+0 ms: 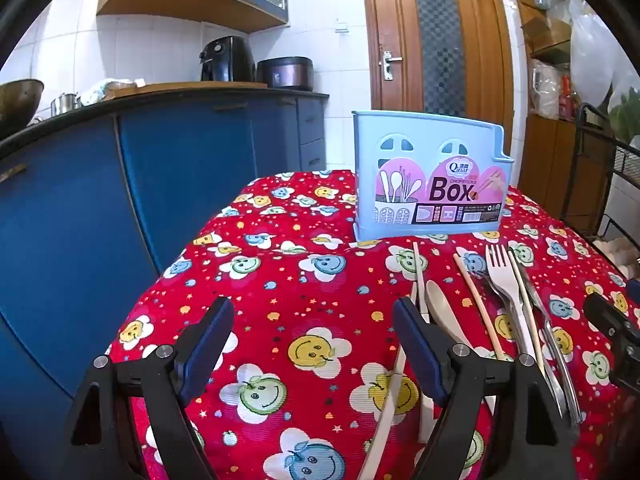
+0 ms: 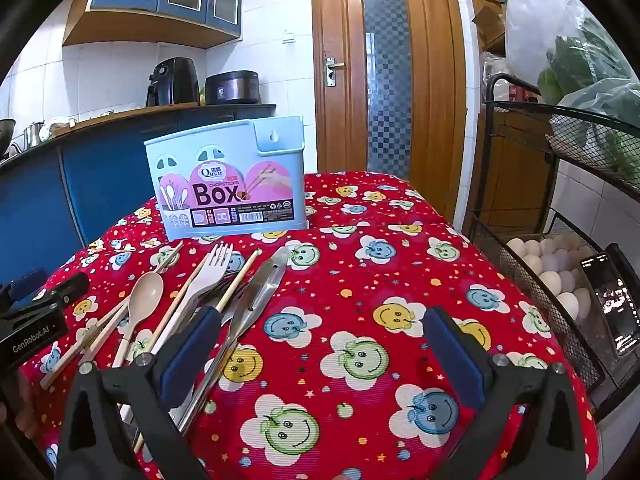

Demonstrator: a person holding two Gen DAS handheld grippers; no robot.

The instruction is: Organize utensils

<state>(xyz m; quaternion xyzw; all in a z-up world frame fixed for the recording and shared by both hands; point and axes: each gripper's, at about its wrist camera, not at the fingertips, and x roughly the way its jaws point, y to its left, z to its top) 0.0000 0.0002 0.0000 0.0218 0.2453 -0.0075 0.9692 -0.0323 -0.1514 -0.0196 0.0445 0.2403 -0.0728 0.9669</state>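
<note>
A light blue chopsticks box (image 1: pixel 430 178) stands upright at the far side of the red smiley tablecloth; it also shows in the right wrist view (image 2: pixel 230 184). Utensils lie in front of it: a beige spoon (image 2: pixel 142 300), a beige fork (image 2: pixel 204 276), wooden chopsticks (image 2: pixel 236 280), and metal cutlery (image 2: pixel 260 292). In the left wrist view the spoon (image 1: pixel 440 308), fork (image 1: pixel 506 284) and chopsticks (image 1: pixel 478 304) lie right of my left gripper (image 1: pixel 312 344), which is open and empty. My right gripper (image 2: pixel 324 344) is open and empty, right of the utensils.
A blue kitchen counter (image 1: pixel 160 168) with appliances runs along the left. A wooden door (image 2: pixel 384 72) is behind the table. A black wire rack (image 2: pixel 560 264) with eggs and greens stands close at the right table edge.
</note>
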